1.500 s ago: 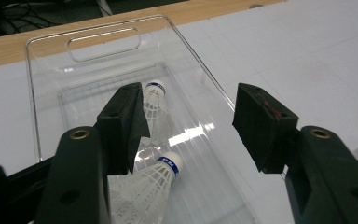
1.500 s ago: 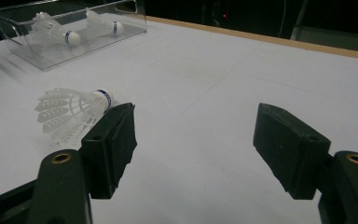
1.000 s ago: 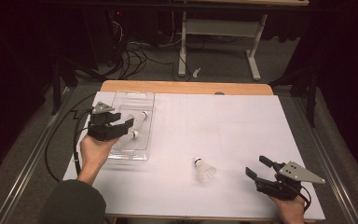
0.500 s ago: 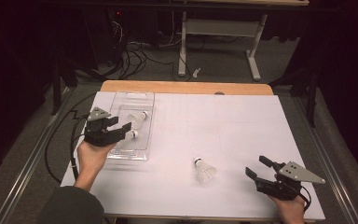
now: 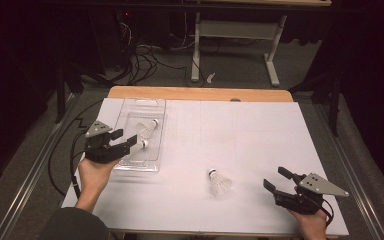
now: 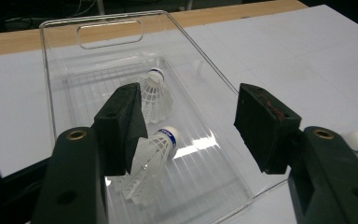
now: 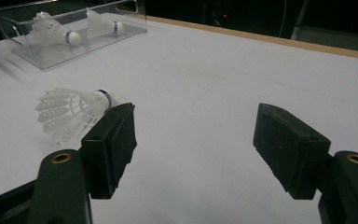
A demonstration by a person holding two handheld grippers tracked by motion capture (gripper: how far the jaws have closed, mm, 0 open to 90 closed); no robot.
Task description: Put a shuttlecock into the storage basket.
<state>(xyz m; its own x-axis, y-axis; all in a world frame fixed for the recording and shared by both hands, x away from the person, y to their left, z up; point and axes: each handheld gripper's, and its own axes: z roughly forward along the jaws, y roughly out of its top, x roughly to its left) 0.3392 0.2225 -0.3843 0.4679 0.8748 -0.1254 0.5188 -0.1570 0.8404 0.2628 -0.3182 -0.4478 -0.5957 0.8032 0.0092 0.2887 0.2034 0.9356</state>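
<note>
1. The right gripper [image 5: 279,185] lay low at the near right corner of the white table [image 5: 260,130], held in a hand, its jaws spread wide with nothing between them.
2. A loose shuttlecock [image 5: 219,182] lay on its side on the table, just to the left of that gripper and apart from it; in the right gripper view the same shuttlecock [image 7: 72,112] lay beside the left jaw, cork pointing towards the table's far side.
3. The left gripper [image 5: 124,141] hovered at the near end of the clear plastic tray [image 5: 156,106] on the left of the table, jaws spread apart and gripping nothing.
4. Inside the tray [image 6: 59,55], the nearer shuttlecock [image 6: 154,151] lay just beyond the left jaw; whether it touched the pad could not be told.
5. A second shuttlecock [image 6: 154,88] lay farther along the tray floor, towards the handle cut-out.
</note>
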